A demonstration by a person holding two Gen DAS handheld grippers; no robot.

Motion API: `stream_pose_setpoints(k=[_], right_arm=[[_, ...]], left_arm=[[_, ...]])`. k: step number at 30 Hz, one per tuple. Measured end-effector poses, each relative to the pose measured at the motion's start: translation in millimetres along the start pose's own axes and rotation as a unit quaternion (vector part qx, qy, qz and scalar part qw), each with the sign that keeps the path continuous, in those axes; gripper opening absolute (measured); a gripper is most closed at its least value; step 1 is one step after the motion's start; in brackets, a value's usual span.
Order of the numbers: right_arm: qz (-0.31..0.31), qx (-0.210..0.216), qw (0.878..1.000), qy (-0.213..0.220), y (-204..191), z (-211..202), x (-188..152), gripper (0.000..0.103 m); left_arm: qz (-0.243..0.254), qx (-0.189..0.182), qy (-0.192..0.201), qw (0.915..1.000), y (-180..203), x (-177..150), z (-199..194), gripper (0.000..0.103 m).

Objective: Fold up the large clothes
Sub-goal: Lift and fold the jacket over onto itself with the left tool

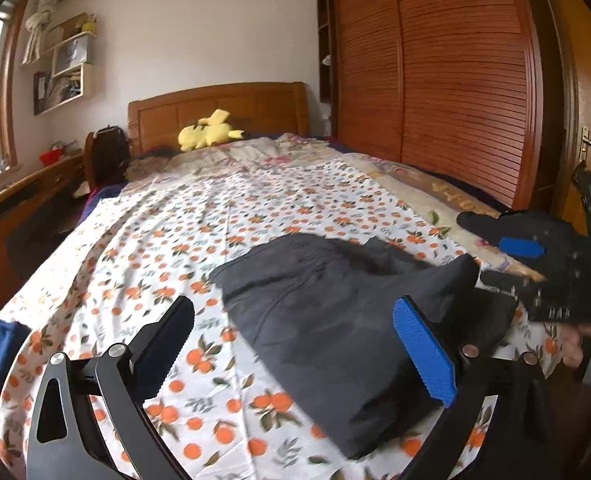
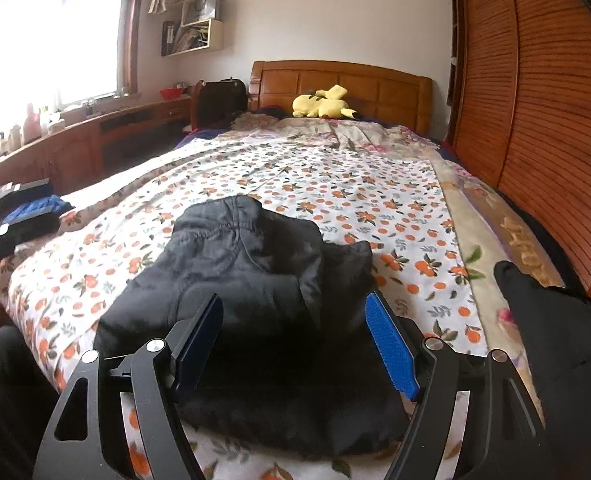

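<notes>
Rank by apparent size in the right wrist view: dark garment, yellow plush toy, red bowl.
1. dark garment, nearest the camera, so it looks bigger than it is
2. yellow plush toy
3. red bowl

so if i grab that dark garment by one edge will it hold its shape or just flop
Probably flops: the dark garment lies in soft creases and rounded folds on the orange-print sheet. Its layers look thick, so it is likely bulky but light. Both grippers, left gripper and right gripper, are open.
</notes>
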State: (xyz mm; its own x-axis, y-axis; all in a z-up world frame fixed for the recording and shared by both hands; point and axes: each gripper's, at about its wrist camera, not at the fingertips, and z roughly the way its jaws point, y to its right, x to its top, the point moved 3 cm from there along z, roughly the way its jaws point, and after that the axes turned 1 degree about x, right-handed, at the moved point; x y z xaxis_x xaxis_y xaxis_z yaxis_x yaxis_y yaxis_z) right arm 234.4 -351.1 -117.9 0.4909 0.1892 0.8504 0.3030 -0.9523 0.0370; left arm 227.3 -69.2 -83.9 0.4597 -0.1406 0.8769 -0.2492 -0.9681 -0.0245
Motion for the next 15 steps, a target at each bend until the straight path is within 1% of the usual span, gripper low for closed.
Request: stream_pose_setpoints(k=[9, 15], right_arm=[[0.016, 0.004, 1.000, -0.024, -3, 27, 13, 0.071], [0.020, 0.005, 0.998, -0.052, -7, 47, 5, 0.071]], left_arm=[[-0.029, 0.010, -0.012, 0.9994, -41, -29, -3, 0.100], [-0.044, 0.013, -0.022, 0.9987, -54, -41, 2, 0.100]])
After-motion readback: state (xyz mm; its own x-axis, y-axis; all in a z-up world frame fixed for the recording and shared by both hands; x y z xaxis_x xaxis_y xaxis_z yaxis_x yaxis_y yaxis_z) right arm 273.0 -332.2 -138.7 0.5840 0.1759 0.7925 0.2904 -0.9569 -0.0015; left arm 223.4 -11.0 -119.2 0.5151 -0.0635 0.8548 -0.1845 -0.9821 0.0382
